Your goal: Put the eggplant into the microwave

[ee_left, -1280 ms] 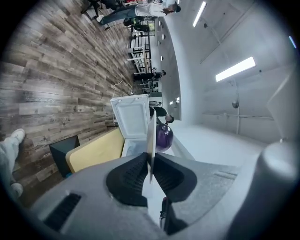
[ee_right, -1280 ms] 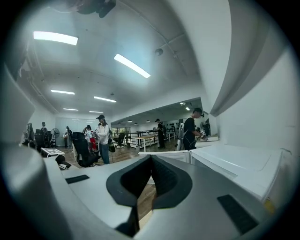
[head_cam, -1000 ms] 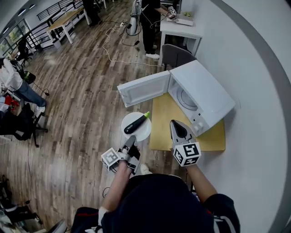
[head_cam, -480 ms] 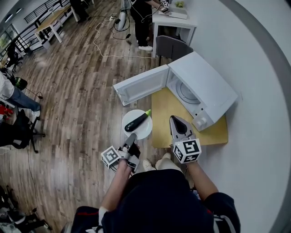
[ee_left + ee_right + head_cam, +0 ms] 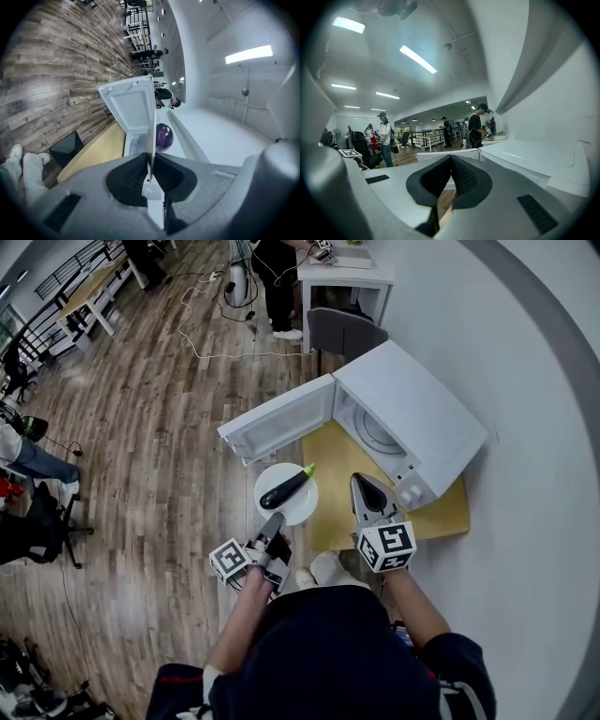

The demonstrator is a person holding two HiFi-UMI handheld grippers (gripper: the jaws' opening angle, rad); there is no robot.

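The left gripper [image 5: 273, 521] comes first at the left of the head view. Its fingers [image 5: 127, 177] are clamped on the near rim of a white plate [image 5: 296, 512], which shows edge-on as a thin white line between the pads in the left gripper view. The plate hangs from that grip alone, over the wooden floor [image 5: 159, 427] just beside the left edge of the yellow tabletop [image 5: 342, 512].

The eggplant [image 5: 281, 491] lies on the plate, straight ahead of the left fingers and apart from them, so it rides the plate rather than being held itself. In the left gripper view it is the purple round just past the rim [image 5: 164, 136]. Its long axis runs diagonally, with the dark end nearer the person and the green stem end up and to the right, toward the microwave.

Further right, the right gripper [image 5: 360, 486] hovers over the tabletop with its fingers [image 5: 464, 178] pressed together on nothing.

The white microwave [image 5: 422, 418] stands at the far right of the tabletop. Its door [image 5: 277, 418] is swung wide to the left and the cavity faces the plate. The cavity lies ahead and to the right of the eggplant, so the left hand looks the one to carry it in, passing below the open door.
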